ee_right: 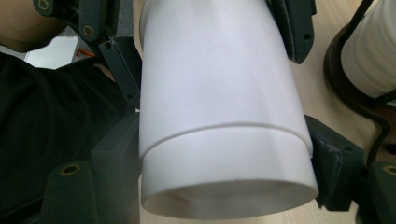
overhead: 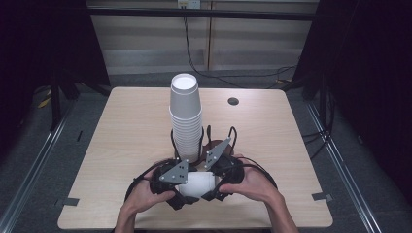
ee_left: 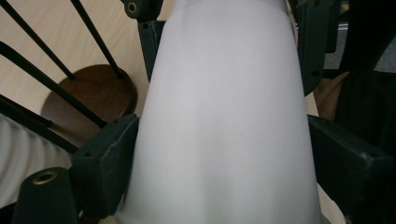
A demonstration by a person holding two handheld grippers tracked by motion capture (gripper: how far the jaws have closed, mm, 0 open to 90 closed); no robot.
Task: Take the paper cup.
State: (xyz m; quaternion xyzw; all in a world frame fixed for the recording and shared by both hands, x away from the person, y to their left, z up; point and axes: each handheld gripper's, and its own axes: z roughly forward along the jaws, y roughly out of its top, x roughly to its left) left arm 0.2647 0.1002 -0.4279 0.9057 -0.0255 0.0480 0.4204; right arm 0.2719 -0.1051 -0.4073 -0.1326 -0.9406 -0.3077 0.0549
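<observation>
Two nested white cups (overhead: 197,183) lie on their side just above the table's front edge, between both grippers. My left gripper (overhead: 189,188) comes in from the left and is shut on the cups (ee_left: 224,116), its black pads pressing both sides. My right gripper (overhead: 210,180) comes in from the right and is shut on the open rim end (ee_right: 224,172). In the right gripper view a seam runs around the cups (ee_right: 219,84) where one sits inside the other. A tall stack of white cups (overhead: 185,116) stands upright just behind the grippers.
The stack rests in a holder with a round wooden base (ee_left: 93,93) and black wire uprights (overhead: 201,138). A small round grommet hole (overhead: 233,101) sits in the tabletop (overhead: 121,145) at the back right. Cables trail from both grippers.
</observation>
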